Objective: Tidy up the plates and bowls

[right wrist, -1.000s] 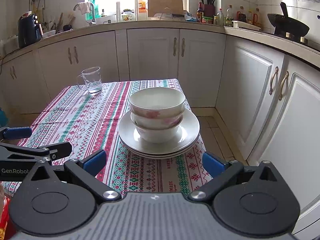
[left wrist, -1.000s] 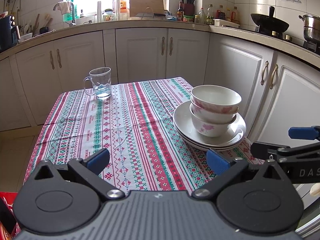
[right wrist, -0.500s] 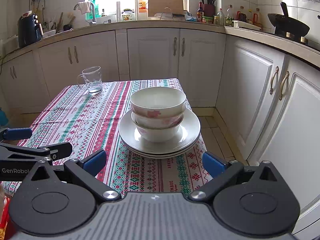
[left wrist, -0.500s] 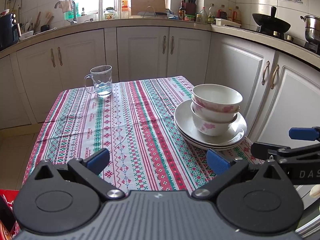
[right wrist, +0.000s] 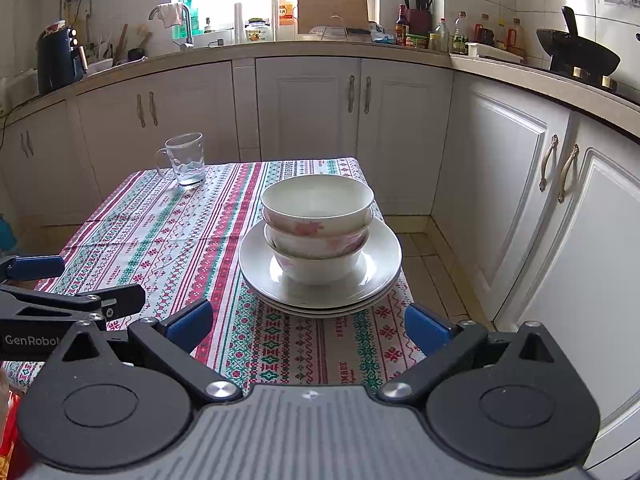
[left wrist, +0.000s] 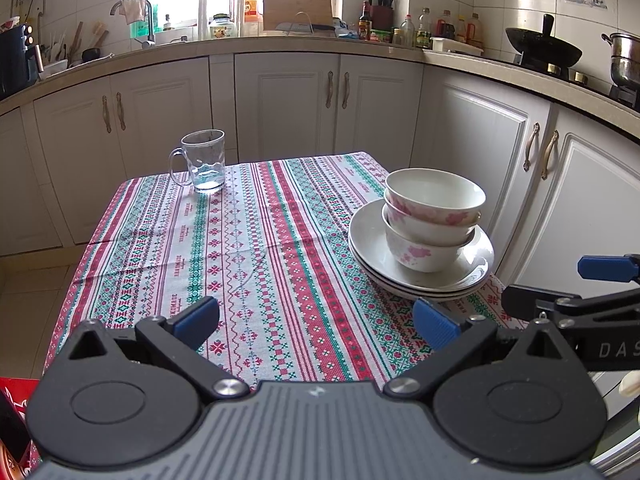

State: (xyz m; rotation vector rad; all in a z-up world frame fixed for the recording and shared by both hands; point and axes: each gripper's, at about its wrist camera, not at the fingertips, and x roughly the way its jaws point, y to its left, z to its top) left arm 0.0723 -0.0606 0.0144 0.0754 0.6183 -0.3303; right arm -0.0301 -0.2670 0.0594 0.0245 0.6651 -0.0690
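Bench (right wrist: 168, 240): plates (right wrist: 320, 284) stacked at the near right corner, bowls (right wrist: 318, 224) nested on top, so one compact pile, likely sorted. Mug (right wrist: 184, 160) sits well apart at the far left. Left hand-held gripper (left wrist: 316, 320) and right hand-held gripper (right wrist: 306, 322) both spread wide, empty, short of the pile.

both wrist views face the table (left wrist: 256, 248) from its near edge, sharing the bowl stack (right wrist: 318, 228).

- Three white bowls (right wrist: 318, 228) with pink flowers are sitting upright, nested together.
- White plates (right wrist: 380, 256) are lying stacked beneath them, at the surface's near right edge.
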